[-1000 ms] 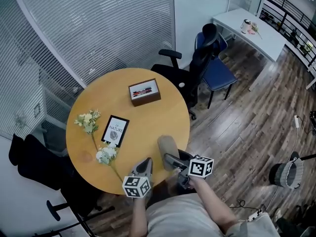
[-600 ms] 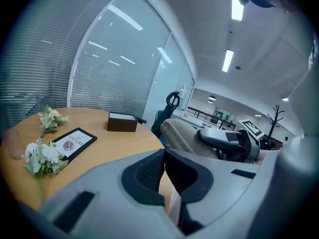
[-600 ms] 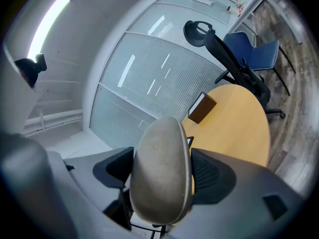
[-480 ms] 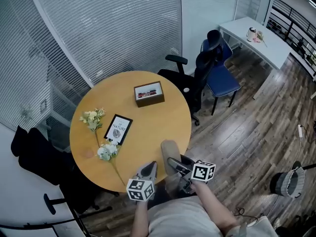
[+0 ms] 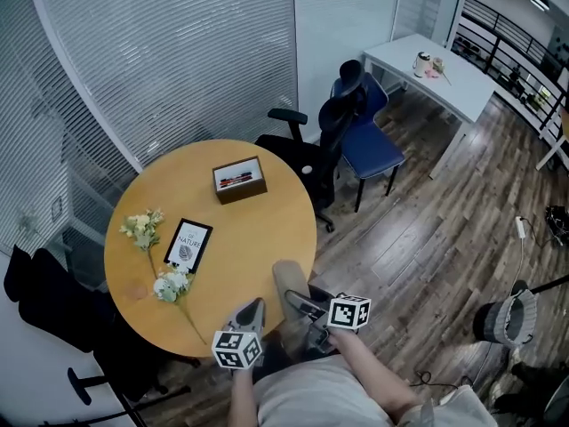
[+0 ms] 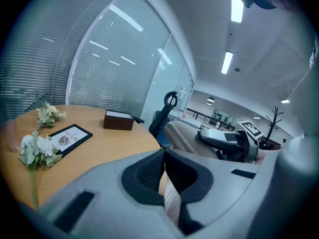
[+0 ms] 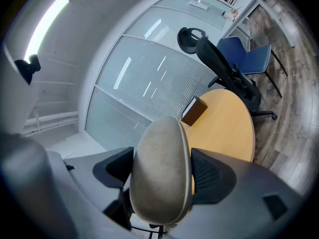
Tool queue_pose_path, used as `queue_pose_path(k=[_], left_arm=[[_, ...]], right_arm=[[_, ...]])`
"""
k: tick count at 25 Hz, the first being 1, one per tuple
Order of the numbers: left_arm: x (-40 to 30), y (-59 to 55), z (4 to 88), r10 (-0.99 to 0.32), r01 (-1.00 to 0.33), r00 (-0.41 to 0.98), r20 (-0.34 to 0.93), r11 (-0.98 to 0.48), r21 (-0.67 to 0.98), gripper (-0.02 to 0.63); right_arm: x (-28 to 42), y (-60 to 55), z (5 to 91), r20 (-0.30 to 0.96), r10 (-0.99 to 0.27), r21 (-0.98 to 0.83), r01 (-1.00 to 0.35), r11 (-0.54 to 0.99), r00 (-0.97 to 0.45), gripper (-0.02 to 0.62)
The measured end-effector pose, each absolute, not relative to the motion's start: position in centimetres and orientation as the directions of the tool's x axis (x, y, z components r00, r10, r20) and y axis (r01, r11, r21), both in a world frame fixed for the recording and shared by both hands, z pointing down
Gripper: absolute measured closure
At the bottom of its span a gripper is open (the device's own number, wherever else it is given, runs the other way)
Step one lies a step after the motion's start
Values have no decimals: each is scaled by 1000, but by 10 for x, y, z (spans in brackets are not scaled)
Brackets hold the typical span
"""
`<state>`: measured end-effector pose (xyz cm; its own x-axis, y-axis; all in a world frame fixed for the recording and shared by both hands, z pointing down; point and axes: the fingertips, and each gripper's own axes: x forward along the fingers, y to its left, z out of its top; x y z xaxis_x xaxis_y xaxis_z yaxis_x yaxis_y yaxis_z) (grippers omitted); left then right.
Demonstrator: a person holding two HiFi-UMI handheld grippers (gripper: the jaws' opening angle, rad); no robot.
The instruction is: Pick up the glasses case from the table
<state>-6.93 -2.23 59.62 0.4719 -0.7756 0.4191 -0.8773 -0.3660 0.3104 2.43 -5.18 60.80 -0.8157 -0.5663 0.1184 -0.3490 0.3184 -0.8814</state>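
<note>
**Entry: glasses case in right gripper at the table's 4 o'clock edge**

Clock positions are read on the round table as seen in the head view, with 12 o'clock at the far rim by the blinds.

Right gripper: jaws stand wide apart and are closed on the glasses case. In the right gripper view the case fills the gap. It is a grey-beige oval with its rounded end pointing away from the camera, and a dark pad presses on each long side. The grip looks even, with the case not tilted off to either jaw.

Case location: at the 4 o'clock rim, lying partly over the table edge and pointing inward toward the centre. I cannot tell from any view whether its underside touches the wood or clears it.

Left gripper: jaws fully together with nothing between them. The left gripper view shows the two pads meeting in a single seam. The gripper sits at the 5 o'clock rim, just beside the right gripper and apart from the case.

Other items on the table:
- The brown box is at 1 o'clock, well apart from the case.
- The black-framed card lies flat, just toward 9 o'clock from the centre.
- The white flower sprigs lie along the 8 to 9 o'clock side, just beside the card.

Beyond the table, a black office chair stands off the 2 o'clock rim, with a blue chair behind it.
</note>
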Motion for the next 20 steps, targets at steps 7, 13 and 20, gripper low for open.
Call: queue_pose_path(k=[7, 13, 20], left_arm=[[-47, -23, 597, -752, -857, 512, 414, -415, 306, 597], [-45, -25, 603, -745, -853, 519, 419, -415, 317, 597], [-39, -25, 603, -740, -848, 526, 419, -418, 325, 597]], right_arm=[[46, -51, 610, 125, -605, -882, -367, 296, -787, 241], [53, -50, 614, 136, -611, -878, -381, 291, -780, 240], [52, -46, 618, 157, -601, -872, -396, 289, -783, 241]])
